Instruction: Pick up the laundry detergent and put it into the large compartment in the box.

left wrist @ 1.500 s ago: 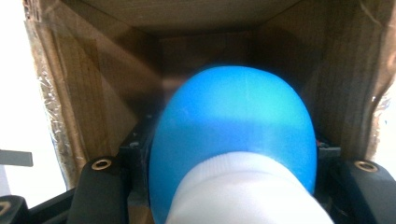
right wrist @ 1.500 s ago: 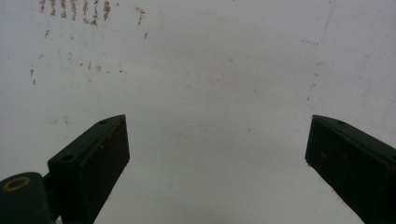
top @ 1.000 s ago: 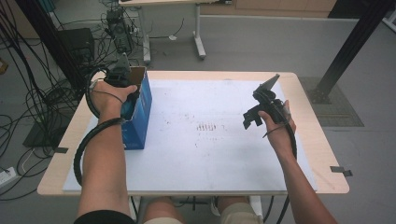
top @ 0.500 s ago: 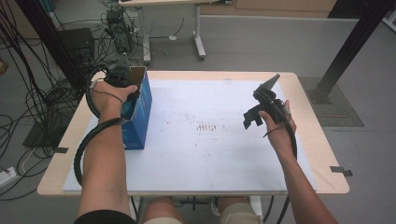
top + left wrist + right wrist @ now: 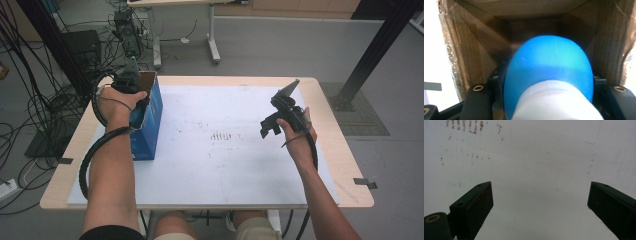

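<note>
Two things matter most here, the white-topped counter and the open blue box standing near its left edge: the left gripper reaches into the box's cardboard mouth, its fingers on either side of a blue, rounded object with a white ribbed neck, seemingly gripped. A good placement, I judge, means lowering it straight down clear of the walls and releasing only once it rests on the bottom. Meanwhile the right gripper hovers well apart over bare counter, fingers wide open and empty, best kept there
</note>
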The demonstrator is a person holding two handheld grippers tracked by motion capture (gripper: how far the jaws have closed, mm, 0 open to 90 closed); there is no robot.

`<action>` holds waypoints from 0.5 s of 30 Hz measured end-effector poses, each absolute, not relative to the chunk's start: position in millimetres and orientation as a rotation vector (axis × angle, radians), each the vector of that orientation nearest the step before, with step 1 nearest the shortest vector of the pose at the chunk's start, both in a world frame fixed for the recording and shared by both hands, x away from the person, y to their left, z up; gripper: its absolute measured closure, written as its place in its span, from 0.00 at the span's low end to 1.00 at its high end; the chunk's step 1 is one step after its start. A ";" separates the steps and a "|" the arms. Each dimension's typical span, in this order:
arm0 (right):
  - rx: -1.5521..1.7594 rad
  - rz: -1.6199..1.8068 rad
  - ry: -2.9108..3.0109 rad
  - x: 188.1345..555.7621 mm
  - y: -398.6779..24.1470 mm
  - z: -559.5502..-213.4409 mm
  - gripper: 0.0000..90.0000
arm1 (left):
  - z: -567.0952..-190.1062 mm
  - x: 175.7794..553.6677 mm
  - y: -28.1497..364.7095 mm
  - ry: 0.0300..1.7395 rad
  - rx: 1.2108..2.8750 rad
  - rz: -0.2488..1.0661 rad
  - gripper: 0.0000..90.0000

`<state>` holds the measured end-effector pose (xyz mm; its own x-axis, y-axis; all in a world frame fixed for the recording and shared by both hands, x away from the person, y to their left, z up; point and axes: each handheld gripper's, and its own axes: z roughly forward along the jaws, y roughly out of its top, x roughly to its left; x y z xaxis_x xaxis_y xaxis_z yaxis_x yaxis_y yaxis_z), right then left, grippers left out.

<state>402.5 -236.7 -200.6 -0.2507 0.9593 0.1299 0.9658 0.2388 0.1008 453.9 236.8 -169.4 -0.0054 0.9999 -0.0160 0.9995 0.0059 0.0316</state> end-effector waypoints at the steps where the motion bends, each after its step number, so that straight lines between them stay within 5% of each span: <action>1: -1.897 -0.247 -2.441 402.6 -236.5 -200.8 0.07 | -169.4 453.9 236.9 2.203 2.192 0.018 0.41; 15: -1.899 -0.248 -2.437 402.5 -236.7 -200.6 0.07 | -169.5 453.9 236.1 2.203 2.190 0.023 0.41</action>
<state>402.5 -236.7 -200.6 -0.2486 0.9597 0.1312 0.9664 0.2367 0.1002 453.9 236.1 -169.5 -0.0056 0.9999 -0.0143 0.9994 0.0061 0.0351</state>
